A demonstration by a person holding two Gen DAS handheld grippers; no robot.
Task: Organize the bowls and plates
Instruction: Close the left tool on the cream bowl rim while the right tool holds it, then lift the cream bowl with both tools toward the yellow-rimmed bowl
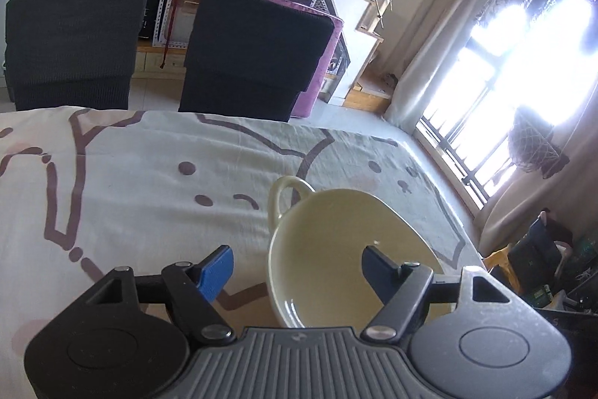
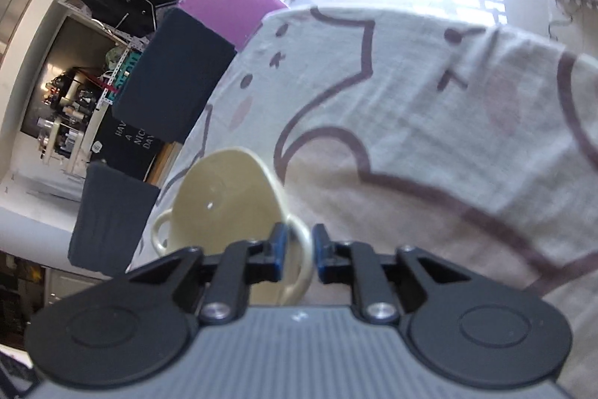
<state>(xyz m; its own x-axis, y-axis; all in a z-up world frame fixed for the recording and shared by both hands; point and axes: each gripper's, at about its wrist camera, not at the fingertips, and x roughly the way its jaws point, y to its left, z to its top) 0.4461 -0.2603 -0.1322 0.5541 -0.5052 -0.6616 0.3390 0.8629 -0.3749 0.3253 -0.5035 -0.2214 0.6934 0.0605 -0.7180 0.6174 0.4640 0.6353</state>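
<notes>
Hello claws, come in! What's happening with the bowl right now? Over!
Left claw open, straddling the bowl rim. Right claw shut on the bowl's near handle. Bowl tilted above the cat tablecloth. Nothing in the way.

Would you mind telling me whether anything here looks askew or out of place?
Yes: the cream ceramic two-handled bowl is steeply tilted rather than flat on the cat-print tablecloth. The right gripper has its fingers around one loop handle; the left gripper is open.

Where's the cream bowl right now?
The cream bowl sits low and centre-right in the left wrist view, on the cat-print cloth, its near handle between the right gripper fingers.
</notes>
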